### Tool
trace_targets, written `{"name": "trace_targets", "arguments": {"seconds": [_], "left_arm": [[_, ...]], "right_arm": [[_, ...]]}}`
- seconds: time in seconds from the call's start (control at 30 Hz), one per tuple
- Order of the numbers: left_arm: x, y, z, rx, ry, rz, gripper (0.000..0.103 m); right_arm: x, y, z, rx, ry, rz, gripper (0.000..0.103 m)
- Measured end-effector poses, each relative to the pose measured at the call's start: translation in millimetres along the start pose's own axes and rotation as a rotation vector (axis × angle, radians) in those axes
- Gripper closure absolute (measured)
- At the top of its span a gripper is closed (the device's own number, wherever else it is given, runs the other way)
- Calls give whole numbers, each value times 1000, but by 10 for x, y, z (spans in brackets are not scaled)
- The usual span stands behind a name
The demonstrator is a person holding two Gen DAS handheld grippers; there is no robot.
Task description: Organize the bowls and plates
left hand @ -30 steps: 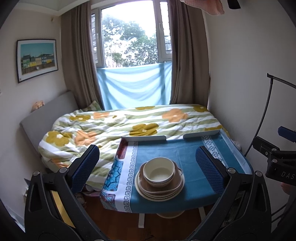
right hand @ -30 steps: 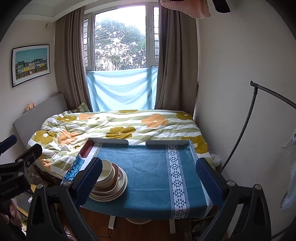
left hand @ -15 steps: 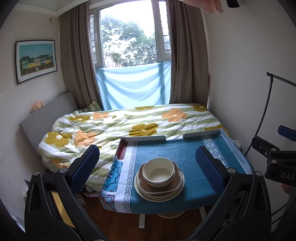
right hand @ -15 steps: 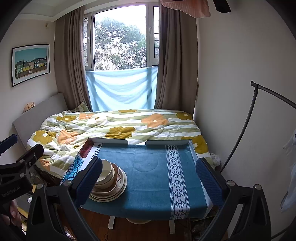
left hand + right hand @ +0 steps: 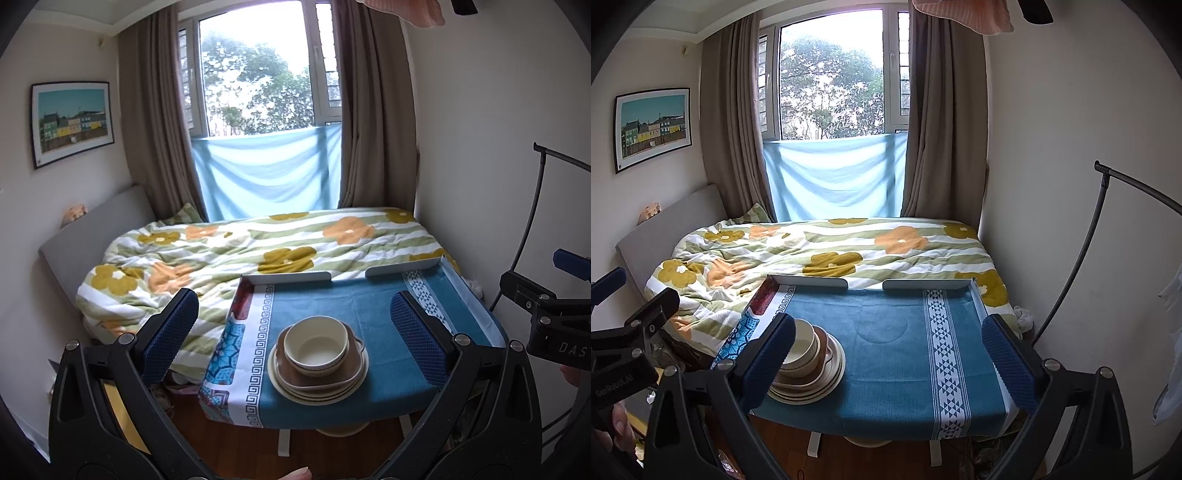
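Centrally stacked near the table's (image 5: 369,306) front left: bowl (image 5: 316,346) on brown dish (image 5: 295,380) on plates (image 5: 317,397). Spread wide and holding nothing, left gripper (image 5: 293,332) short of the stack; likewise spread and unladen, right gripper (image 5: 888,349), stack beside its left finger (image 5: 768,354)

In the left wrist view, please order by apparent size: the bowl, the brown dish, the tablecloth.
1. tablecloth
2. brown dish
3. bowl
The bowl sits inside the dish, so this order is sure.

Left gripper (image 5: 295,334) spread wide; bowl (image 5: 316,344) atop plates (image 5: 318,384).
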State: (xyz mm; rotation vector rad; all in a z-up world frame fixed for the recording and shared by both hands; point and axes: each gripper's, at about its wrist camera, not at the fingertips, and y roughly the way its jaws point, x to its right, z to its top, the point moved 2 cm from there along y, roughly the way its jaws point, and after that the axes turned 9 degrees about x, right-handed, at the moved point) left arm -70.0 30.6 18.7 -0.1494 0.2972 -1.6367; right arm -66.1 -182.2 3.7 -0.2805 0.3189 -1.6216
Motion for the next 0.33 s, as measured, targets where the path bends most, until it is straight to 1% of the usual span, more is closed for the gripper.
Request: {"name": "trace_targets", "arguments": {"seconds": [0.17,0.33], "left_arm": [[-27,17,-10,-6,2,15,0],[-36,5,-7,15,17,25,0]], "right_arm": [[14,43,-5,-6,0,0,3],[13,68,-8,-11,-2,4,3]]}}
